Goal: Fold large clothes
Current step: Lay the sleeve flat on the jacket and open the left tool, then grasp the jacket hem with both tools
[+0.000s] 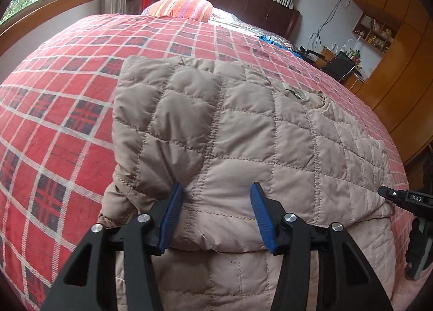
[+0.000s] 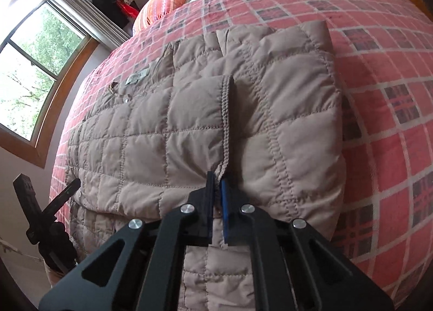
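Red plaid bedspread — window, wooden wardrobe around.

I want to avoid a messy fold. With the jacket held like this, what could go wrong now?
1. The left gripper is open over the quilted jacket, while the right gripper pinches a ribbed edge; moving now may drag only one side.
2. The pinch looks thin, so it may slip.
3. The plaid bedspread may bunch.
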